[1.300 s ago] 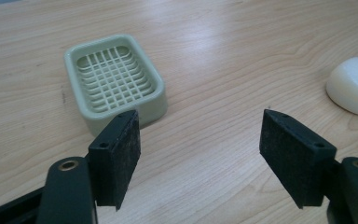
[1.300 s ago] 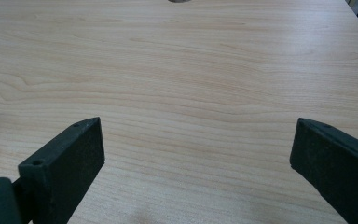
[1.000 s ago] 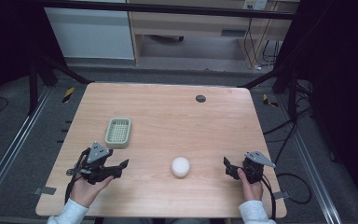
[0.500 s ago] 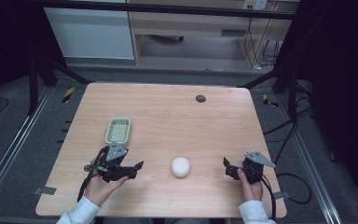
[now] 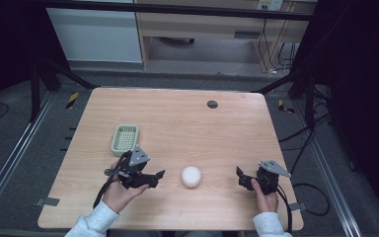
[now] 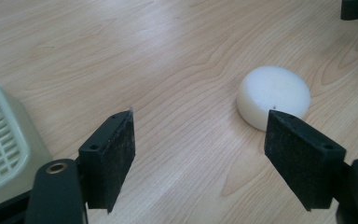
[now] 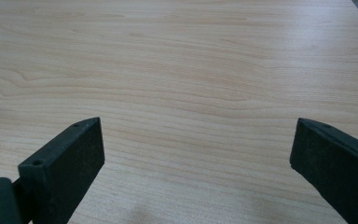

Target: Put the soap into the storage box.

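A white round foam disc (image 5: 191, 176) lies flat on the wooden table (image 5: 187, 123), near its front edge. My left gripper (image 5: 157, 177) is just left of the disc, open, jaws pointing at it. In the left gripper view the disc (image 6: 273, 95) sits ahead of the right pad (image 6: 303, 158), outside the gap, and the left gripper (image 6: 200, 154) holds nothing. My right gripper (image 5: 241, 177) is to the right of the disc, a hand's width away, also open. In the right gripper view, bare wood lies between the spread jaws of the right gripper (image 7: 196, 163).
A pale green slotted basket (image 5: 125, 138) stands behind the left hand; it shows at the left edge of the left gripper view as basket (image 6: 0, 149). A small black round cap (image 5: 212, 104) sits in the tabletop at the back. Dark floor, rails and cables surround the table.
My left gripper has travelled to the right along the table's front, from beside the basket to just short of the white disc. The right gripper has stayed still.
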Demonstrator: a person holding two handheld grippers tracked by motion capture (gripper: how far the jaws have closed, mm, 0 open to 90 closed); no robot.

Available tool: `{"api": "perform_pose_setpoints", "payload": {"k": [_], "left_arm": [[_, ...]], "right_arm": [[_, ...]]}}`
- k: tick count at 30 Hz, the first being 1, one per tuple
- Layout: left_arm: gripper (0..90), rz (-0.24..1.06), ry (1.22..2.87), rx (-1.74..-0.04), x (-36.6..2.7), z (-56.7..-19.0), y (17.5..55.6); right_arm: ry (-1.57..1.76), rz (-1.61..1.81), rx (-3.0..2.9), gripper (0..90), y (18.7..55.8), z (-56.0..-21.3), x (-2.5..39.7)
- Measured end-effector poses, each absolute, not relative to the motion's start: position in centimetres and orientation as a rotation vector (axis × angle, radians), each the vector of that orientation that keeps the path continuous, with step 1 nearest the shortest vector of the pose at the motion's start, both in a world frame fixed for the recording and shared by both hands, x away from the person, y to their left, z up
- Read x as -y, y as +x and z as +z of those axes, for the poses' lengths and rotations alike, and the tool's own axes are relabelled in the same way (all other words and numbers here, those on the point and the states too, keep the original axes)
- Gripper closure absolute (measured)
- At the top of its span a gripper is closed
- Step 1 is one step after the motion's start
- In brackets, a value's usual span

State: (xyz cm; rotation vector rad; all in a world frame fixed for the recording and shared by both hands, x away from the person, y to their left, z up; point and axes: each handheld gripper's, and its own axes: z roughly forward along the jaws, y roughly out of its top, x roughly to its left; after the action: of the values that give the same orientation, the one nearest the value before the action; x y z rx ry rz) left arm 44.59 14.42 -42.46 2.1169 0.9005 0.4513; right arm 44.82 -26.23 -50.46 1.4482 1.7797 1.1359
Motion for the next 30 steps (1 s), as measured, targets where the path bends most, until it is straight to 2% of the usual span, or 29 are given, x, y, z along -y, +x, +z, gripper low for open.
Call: {"api": "perform_pose_setpoints", "payload": {"k": [30], "left_arm": [[23.0, 0.359, 2.225, -0.806, -8.7, -43.7, 45.5]], "right_arm": [[1.45, 1.139, -1.785, 3.3, 44.9, -50.5, 26.2]]}}
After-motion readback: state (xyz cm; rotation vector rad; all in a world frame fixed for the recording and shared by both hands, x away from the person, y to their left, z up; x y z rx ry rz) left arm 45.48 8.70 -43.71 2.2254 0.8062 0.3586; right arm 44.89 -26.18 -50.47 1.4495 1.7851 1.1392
